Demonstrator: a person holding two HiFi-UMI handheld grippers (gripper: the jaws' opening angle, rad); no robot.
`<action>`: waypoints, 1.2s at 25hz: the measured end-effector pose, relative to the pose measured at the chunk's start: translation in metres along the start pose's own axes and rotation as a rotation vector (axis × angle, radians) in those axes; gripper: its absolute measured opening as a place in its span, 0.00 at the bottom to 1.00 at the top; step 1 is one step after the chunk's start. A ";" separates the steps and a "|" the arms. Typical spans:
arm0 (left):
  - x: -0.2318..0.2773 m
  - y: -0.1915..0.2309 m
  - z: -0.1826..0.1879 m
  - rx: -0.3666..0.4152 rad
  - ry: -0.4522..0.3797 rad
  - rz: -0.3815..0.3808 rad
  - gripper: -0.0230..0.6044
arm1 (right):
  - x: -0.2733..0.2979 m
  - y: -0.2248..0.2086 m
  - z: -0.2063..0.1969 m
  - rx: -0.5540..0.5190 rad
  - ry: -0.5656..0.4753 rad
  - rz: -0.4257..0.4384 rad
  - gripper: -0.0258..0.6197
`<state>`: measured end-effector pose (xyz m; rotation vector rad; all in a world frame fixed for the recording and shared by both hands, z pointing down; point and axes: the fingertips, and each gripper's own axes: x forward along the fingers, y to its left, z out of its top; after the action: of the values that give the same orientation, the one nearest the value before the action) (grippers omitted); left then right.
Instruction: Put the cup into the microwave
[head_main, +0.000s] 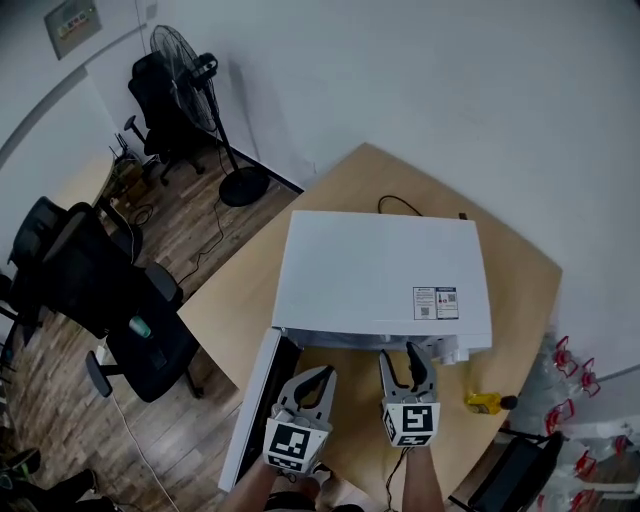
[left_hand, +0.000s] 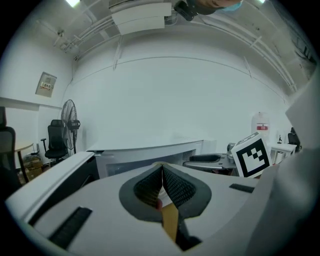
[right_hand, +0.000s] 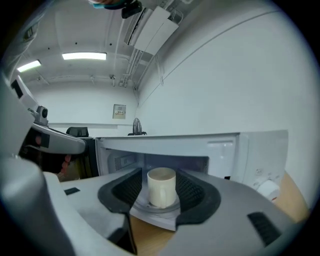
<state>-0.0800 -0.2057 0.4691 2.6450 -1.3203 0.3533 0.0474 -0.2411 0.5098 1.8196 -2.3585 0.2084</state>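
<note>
Right gripper (head_main: 403, 362) jaws spread wide, pads clear of the cream cup (right_hand: 161, 186), which stands upright between them in the right gripper view, on the glass turntable (right_hand: 150, 208) inside the microwave (head_main: 380, 270). Left gripper (left_hand: 161, 170) jaws pressed together at the tips, nothing held that I can make out; it sits just left of the right one, in front of the cavity opening. Microwave door (head_main: 255, 400) hangs open to the left, white box sits mid‑desk (head_main: 230, 310), small yellow item (head_main: 483, 402) on the desk to its right.
</note>
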 end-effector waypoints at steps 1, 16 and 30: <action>-0.004 -0.003 0.004 0.004 -0.008 -0.005 0.07 | -0.007 -0.001 0.005 0.000 -0.008 -0.009 0.37; -0.071 -0.047 0.050 0.082 -0.114 -0.077 0.07 | -0.131 -0.001 0.062 -0.019 -0.113 -0.150 0.25; -0.156 -0.098 0.038 0.114 -0.135 -0.090 0.07 | -0.240 0.032 0.057 -0.027 -0.135 -0.201 0.12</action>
<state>-0.0867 -0.0376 0.3848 2.8579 -1.2473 0.2487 0.0741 -0.0176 0.4040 2.1020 -2.2283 0.0302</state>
